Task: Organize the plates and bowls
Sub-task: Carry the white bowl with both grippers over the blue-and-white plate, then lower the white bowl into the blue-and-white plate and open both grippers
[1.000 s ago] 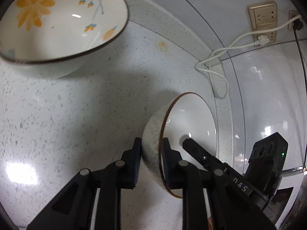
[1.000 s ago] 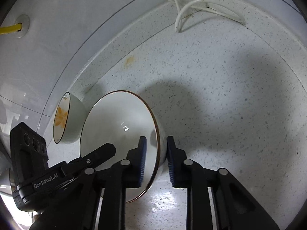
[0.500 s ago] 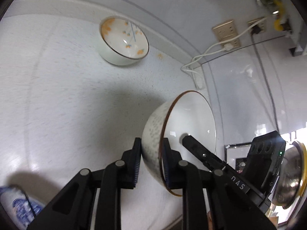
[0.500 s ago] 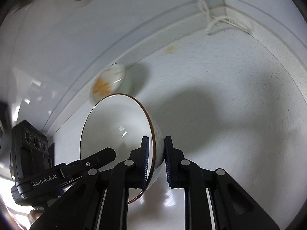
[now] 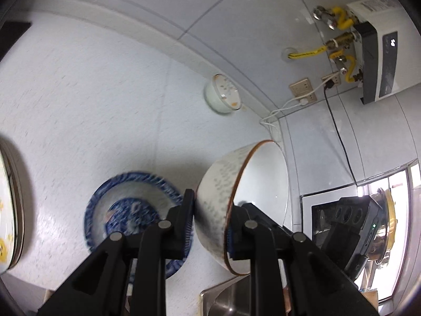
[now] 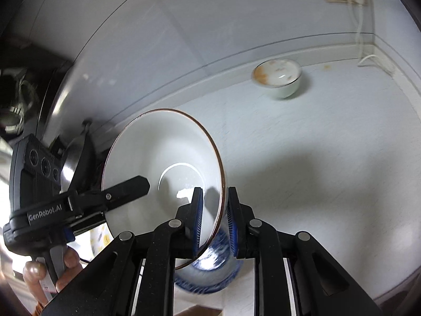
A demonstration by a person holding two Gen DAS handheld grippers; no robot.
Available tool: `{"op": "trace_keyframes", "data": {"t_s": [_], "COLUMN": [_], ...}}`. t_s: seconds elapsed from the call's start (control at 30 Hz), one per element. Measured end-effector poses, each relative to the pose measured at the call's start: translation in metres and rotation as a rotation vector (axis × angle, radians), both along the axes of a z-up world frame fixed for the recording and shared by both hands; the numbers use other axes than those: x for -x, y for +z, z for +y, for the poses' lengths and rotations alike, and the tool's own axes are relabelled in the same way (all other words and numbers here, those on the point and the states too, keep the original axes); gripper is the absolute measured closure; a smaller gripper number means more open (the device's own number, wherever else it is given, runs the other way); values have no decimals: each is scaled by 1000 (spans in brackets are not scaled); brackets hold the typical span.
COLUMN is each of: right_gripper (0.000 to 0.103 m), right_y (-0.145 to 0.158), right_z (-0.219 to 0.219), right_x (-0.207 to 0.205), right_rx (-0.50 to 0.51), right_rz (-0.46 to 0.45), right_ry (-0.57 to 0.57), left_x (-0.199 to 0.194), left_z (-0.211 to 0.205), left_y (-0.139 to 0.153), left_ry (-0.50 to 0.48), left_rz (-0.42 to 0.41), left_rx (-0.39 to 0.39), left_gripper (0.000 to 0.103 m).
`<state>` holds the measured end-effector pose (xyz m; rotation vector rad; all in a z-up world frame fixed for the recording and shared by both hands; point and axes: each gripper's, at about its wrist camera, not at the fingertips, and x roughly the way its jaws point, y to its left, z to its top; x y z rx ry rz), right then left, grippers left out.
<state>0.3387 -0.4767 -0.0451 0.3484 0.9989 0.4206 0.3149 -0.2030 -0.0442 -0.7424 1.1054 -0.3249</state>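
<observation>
Left wrist view first: a second ago the orange-flowered bowl [image 5: 223, 97] filled my upper left corner, and now it sits small and far off against the backsplash, while a blue patterned plate [image 5: 131, 210] has come into sight on the counter [image 5: 79, 92] under my fingers. The brown-rimmed bowl [image 5: 236, 197] I carry has stayed put between the jaws all the while, tilted on its side.

Counting what I can see: two bowls (the held one and the flowered one), one blue plate, and a stack of yellow-printed dishes [image 5: 9, 210] at the left edge, too blurred and cropped for me to number. One wall socket [image 5: 302, 89] with a white cord, and a steel sink corner [image 5: 229, 300] at the bottom.

My left gripper [image 5: 210, 221] is nearly closed, pinching the bowl's wall, one pad outside and one inside the rim. My right gripper [image 6: 214, 218] pinches the opposite rim of that same bowl the same way. In the right wrist view the bowl hangs above the blue plate, clear of the counter.
</observation>
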Motion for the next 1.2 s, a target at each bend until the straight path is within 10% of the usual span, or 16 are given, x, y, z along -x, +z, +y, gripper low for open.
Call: {"op": "trace_keyframes", "data": {"t_s": [0.53,1.2], "right_gripper": [86,86], "right_y": [-118,-120], "right_z": [41,60], "right_x": [18,15], "right_rx": [27,123], "right_rz": [223,196], "right_ry": [105,125], "left_x": [42,26], "left_z": [8,-13], "left_y": [-124,-120], "left_ry": [68,3], "left_rz": [178,120], "left_rx": [-70,-229], "left_gripper": [86,86]}}
